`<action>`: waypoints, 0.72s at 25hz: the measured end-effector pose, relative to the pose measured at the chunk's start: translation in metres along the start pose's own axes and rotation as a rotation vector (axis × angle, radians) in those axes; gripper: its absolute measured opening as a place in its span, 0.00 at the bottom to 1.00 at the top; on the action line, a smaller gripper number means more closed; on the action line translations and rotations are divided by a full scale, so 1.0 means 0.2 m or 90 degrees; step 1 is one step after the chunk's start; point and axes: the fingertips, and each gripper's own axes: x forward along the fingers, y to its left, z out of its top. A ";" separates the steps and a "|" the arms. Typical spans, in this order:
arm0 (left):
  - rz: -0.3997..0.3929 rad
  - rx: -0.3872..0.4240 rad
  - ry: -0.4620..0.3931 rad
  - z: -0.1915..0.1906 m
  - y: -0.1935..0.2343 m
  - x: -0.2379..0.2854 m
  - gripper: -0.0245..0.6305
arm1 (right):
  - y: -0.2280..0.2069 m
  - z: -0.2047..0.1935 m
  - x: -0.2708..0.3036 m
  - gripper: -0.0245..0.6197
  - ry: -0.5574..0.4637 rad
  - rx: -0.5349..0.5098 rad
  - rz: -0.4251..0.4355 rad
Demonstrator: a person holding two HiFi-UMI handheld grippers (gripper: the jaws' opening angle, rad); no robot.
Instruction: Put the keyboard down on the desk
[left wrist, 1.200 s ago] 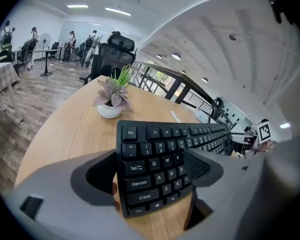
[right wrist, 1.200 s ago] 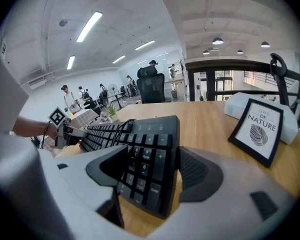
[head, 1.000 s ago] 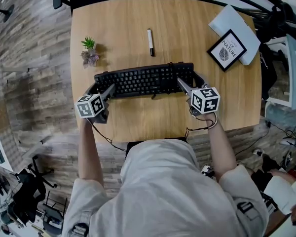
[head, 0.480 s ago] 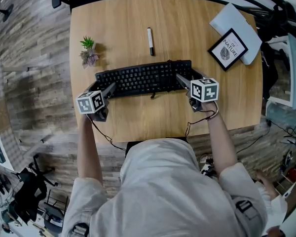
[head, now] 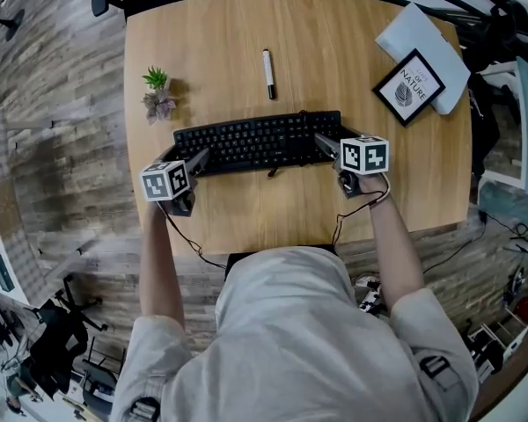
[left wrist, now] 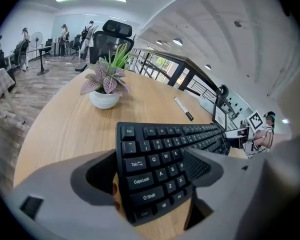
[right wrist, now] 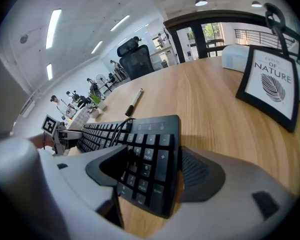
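A black keyboard (head: 255, 141) lies lengthwise across the middle of the wooden desk (head: 246, 214), with its cable dangling at the front edge. My left gripper (head: 194, 159) is shut on the keyboard's left end; in the left gripper view the jaws clamp the keyboard (left wrist: 155, 166) around the Caps Lock and Shift keys. My right gripper (head: 327, 146) is shut on the right end, and in the right gripper view the number pad of the keyboard (right wrist: 150, 159) sits between the jaws. Whether the keyboard touches the desk I cannot tell.
A small potted plant (head: 158, 95) stands at the desk's left, behind the keyboard. A pen (head: 267, 73) lies farther back in the middle. A framed "Nature" picture (head: 408, 88) leans on a white box (head: 422, 38) at the back right. Office chairs stand beyond the desk.
Both grippers and the keyboard have shifted slightly away from the person, the right gripper a little more than the left. Both grips are unchanged.
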 end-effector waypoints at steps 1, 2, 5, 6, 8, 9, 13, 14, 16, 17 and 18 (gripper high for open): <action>0.002 0.001 0.002 0.00 0.00 0.01 0.68 | -0.01 -0.01 0.01 0.53 0.004 0.004 0.000; 0.004 0.002 0.003 -0.01 0.00 0.01 0.68 | -0.01 -0.02 0.01 0.53 0.007 0.007 -0.001; 0.009 0.006 0.004 -0.01 0.00 0.01 0.68 | -0.01 -0.03 0.02 0.53 0.012 0.012 0.000; 0.011 0.007 0.004 -0.01 0.00 0.01 0.68 | -0.01 -0.03 0.02 0.53 0.011 0.010 -0.001; 0.015 0.009 0.004 0.00 0.00 0.01 0.68 | -0.02 -0.03 0.02 0.54 0.010 0.010 -0.004; 0.016 0.009 0.003 0.00 0.00 0.01 0.68 | -0.03 -0.03 0.03 0.54 0.010 0.012 -0.006; 0.022 0.013 -0.003 0.00 0.01 0.02 0.68 | -0.02 -0.02 0.03 0.55 -0.001 0.019 0.005; 0.023 0.013 -0.006 0.01 0.02 0.01 0.68 | -0.02 -0.02 0.03 0.55 -0.009 0.022 0.006; 0.030 0.014 -0.011 0.01 0.02 0.01 0.68 | -0.03 -0.01 0.02 0.59 -0.036 0.026 -0.003; 0.039 0.016 -0.016 0.01 0.02 0.00 0.68 | -0.04 -0.01 0.01 0.61 -0.053 0.026 -0.012; 0.051 0.017 -0.021 0.01 0.03 -0.01 0.68 | -0.05 -0.02 -0.01 0.61 -0.068 0.022 -0.024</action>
